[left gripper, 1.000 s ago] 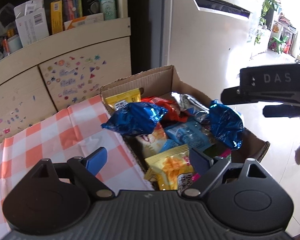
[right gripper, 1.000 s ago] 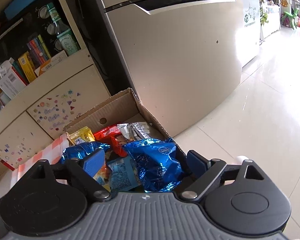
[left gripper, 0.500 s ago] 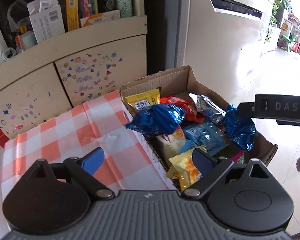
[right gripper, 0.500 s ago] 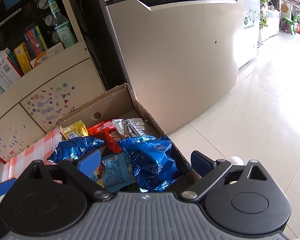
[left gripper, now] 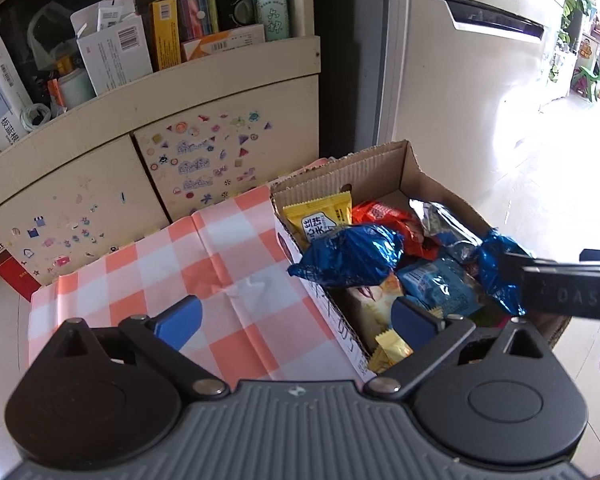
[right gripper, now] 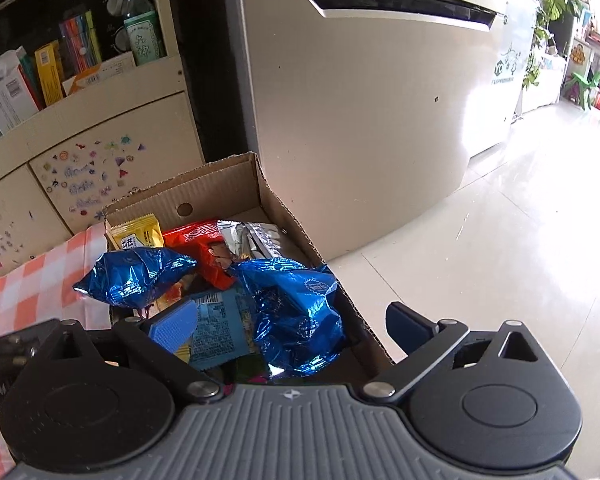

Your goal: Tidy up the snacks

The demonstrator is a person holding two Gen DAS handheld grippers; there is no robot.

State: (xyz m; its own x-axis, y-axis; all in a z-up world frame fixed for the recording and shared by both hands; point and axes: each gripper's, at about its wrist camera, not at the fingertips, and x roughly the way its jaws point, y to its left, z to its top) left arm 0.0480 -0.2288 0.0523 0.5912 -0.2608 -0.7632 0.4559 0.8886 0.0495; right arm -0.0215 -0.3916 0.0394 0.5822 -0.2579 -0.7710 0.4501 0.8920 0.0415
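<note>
1. The cardboard box [left gripper: 404, 168] sits at the right edge of the desk, right where the orange-and-white checked cloth [left gripper: 220, 272] stops. Its right side hangs out toward the pale tiled floor [right gripper: 500, 240], so there's plenty of open room on that side.
2. The far side is tighter: a cream cabinet [left gripper: 100, 160] covered in little stickers stands behind the cloth, and a big pale fridge [right gripper: 360, 120] rises just past the box's far corner.
3. The left stretch of cloth is bare and flat, apart from a few fold creases.
4. The snacks are all piled in the box, higher than its walls. One shiny blue bag [left gripper: 352, 256] lies on top at the left and pokes out over the box's left wall. A second crinkled blue bag [right gripper: 296, 308] sits at the near right corner.
5. Further back there's a yellow packet [left gripper: 320, 216] against the far wall, a red bag [right gripper: 204, 244] next to it and a silver foil bag [right gripper: 248, 236] beside that. A light blue packet [right gripper: 220, 328] lies lower, between the two shiny blue bags.
6. The left gripper [left gripper: 296, 316] hangs over the box's left wall where it meets the cloth; its jaws have just been opening, are spread wide and hold nothing.
7. Same for the right gripper [right gripper: 288, 324], over the near right end of the box: its jaws have just been opening and stand wide, not pressing on the bags below.
</note>
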